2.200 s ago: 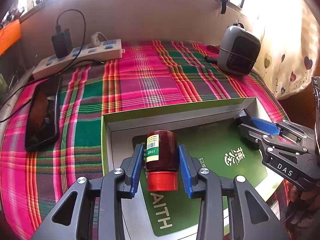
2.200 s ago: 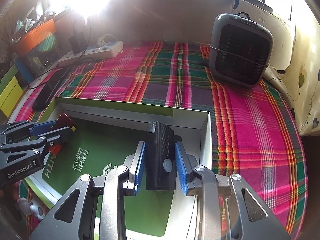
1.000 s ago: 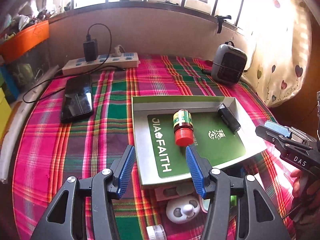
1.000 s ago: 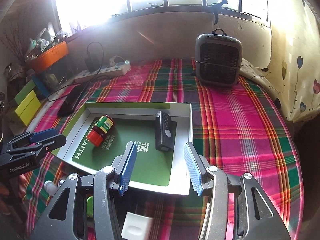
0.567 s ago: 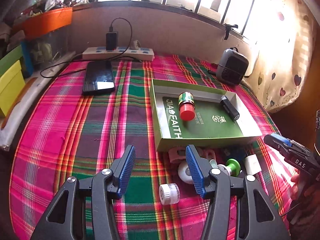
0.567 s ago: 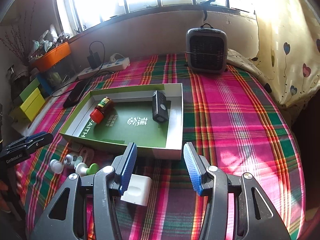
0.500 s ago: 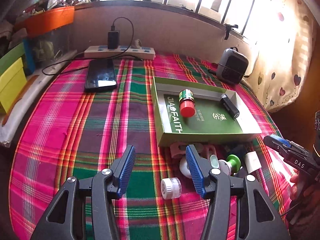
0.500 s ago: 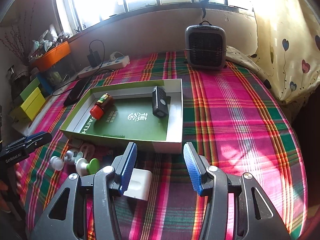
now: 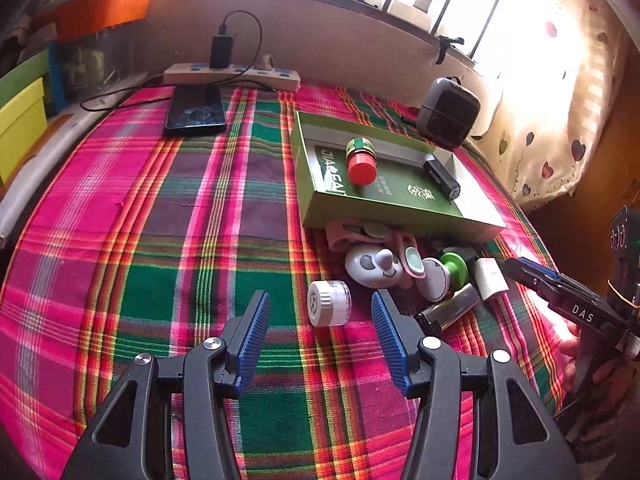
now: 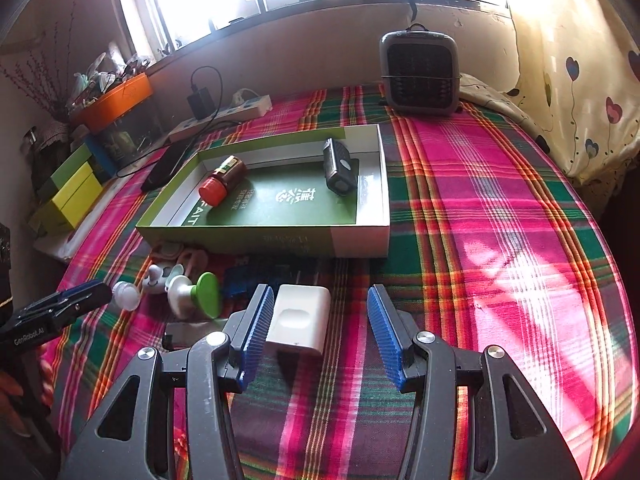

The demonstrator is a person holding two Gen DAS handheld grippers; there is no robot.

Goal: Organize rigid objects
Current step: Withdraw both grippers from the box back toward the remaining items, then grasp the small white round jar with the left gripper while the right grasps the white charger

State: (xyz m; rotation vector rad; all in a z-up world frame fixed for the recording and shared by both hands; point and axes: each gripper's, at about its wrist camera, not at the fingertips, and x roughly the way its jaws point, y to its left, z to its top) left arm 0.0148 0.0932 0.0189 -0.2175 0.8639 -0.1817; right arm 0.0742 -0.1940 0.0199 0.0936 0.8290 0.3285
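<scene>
So, your green box (image 10: 240,236) reads "FAITH" (partly hidden) and holds two things: one red-capped bottle (image 10: 222,180) and one black device (image 10: 339,170). Your left gripper (image 9: 320,330), tilted down, stands wide over one white jar (image 9: 329,303); your right gripper (image 10: 318,330), marked "DAS", stands wide over one white adapter (image 10: 298,320).

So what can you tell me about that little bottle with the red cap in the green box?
The bottle is small and dark brown, likely glass or plastic, with a bright red screw cap and a green and yellow label around its body. It lies on its side on the green floor of the open box, near the box's left end in the right wrist view, cap pointing toward the near wall. A black gadget lies apart from it in the same box. Neither pair of tongs touches it.
</scene>
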